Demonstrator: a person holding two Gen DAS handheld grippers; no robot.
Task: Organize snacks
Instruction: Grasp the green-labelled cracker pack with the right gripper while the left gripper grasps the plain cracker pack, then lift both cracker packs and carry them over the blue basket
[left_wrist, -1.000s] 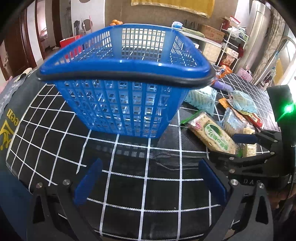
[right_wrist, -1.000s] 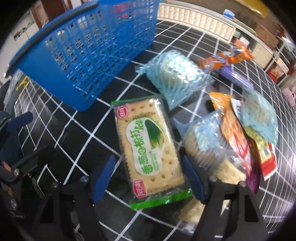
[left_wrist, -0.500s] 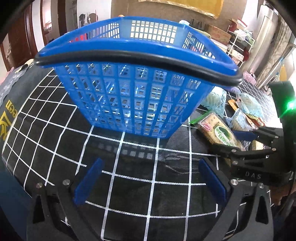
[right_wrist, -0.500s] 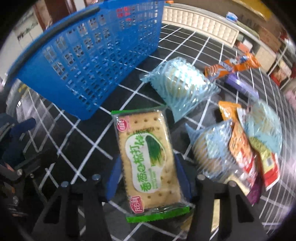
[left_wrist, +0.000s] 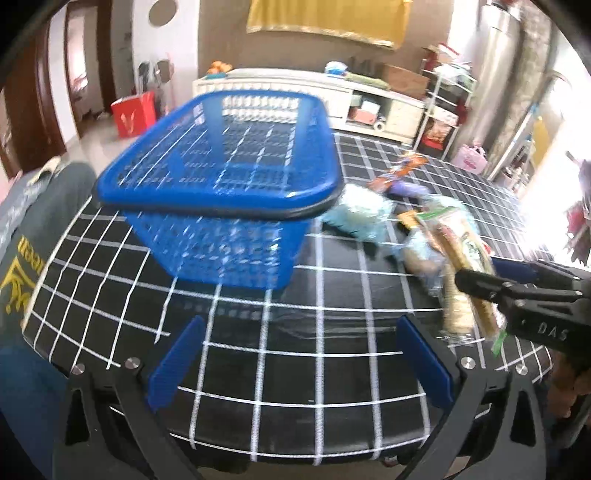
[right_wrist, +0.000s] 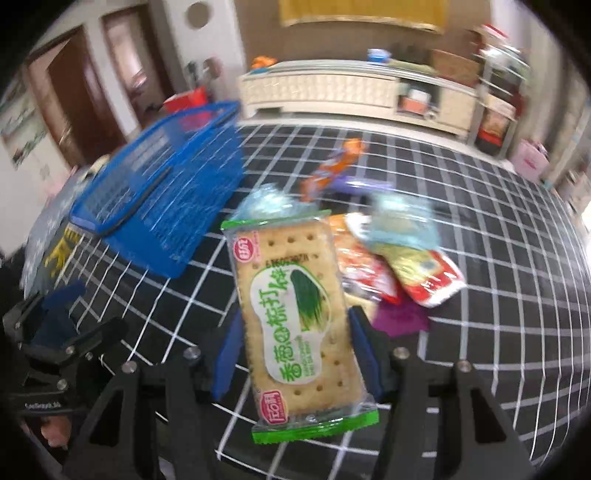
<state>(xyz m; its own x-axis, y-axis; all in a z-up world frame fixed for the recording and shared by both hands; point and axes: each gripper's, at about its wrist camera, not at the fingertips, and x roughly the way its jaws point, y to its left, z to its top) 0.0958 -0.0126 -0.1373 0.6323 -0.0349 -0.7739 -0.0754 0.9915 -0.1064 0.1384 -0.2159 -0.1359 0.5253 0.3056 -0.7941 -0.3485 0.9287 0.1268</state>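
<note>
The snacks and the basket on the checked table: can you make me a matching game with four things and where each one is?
Things:
1. cracker packet
2. blue basket
3. orange wrapper
4. left gripper

Places or states:
A. lying on the table beyond the pile of snacks
B. open, with nothing between its fingers
C. pinched between the fingers of the right gripper
D. standing on the table with nothing visible inside

Pairs: 1-C, 2-D, 3-A, 4-B
</note>
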